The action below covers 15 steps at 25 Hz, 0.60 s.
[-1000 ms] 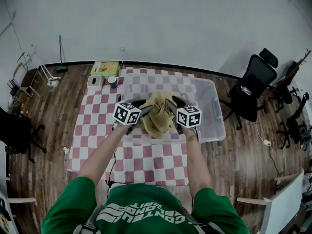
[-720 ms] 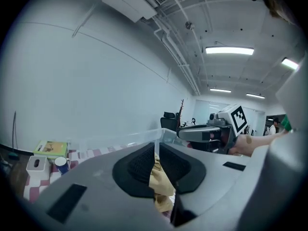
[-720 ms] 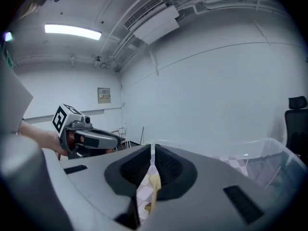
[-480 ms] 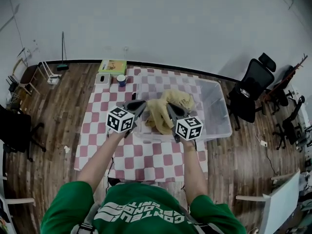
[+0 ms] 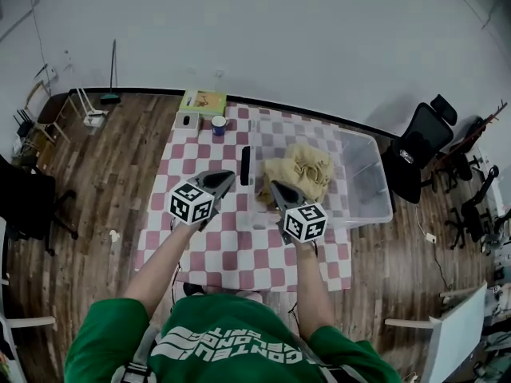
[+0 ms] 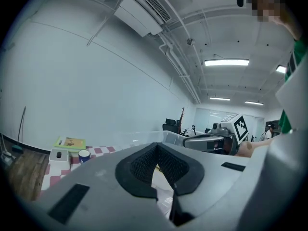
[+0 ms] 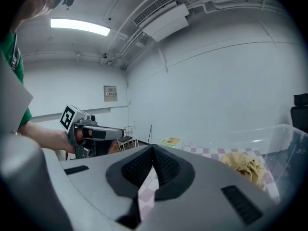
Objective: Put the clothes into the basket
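Pink-and-white checked surface (image 5: 200, 154) fills centre frame. My left tool (image 5: 228, 177), centre-left, is closed with nothing between its jaws. My right tool (image 5: 270, 187), at centre, is likewise closed and empty. Tan clothes (image 5: 303, 170) lie inside the clear basket (image 5: 377, 191), centre-right.

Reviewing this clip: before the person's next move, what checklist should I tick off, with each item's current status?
1. Yellow clothes lying inside the basket: ok.
2. Left gripper shut, nothing between its fingers: ok.
3. Right gripper shut, nothing between its fingers: ok.
4. Clothes wholly below the basket's rim: cannot tell.
5. Cup upright on the table, apart from both grippers: ok.
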{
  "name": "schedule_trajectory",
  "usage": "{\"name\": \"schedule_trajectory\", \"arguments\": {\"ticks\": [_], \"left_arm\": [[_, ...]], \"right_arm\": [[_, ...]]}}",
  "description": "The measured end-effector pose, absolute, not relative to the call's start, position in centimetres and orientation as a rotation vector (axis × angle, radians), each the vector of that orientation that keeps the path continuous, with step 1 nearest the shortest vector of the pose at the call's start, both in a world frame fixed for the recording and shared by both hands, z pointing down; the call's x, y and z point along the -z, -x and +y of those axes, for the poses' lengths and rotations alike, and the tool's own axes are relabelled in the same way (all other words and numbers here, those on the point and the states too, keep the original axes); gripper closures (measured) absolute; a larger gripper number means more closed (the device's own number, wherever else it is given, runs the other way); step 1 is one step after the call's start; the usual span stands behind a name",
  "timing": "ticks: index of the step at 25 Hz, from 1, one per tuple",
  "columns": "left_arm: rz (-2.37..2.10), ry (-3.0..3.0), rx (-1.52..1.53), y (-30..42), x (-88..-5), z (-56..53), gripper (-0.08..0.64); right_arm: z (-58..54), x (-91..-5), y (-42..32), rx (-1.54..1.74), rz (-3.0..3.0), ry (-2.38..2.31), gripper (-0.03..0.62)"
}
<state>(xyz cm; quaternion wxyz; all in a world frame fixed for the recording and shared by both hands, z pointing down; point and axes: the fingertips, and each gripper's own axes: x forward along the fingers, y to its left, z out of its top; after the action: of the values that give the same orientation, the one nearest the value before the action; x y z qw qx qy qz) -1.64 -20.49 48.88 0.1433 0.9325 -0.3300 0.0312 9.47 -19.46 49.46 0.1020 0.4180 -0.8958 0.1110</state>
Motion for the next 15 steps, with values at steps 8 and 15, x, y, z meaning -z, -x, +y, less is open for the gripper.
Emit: {"name": "schedule_trajectory", "arguments": {"ticks": [8,15], "left_arm": [[-0.96,-2.671,-0.09,4.8,-50.1,-19.9,0.557],[-0.961,-2.666,-0.071,5.3,-50.1,-19.7,0.557]], "right_arm": [[-18.7,-50.3,-6.9,-0.323,-2.631,-1.212,0.584],[-18.7,-50.4,-6.7,-0.317,-2.623,-1.227,0.584]]}}
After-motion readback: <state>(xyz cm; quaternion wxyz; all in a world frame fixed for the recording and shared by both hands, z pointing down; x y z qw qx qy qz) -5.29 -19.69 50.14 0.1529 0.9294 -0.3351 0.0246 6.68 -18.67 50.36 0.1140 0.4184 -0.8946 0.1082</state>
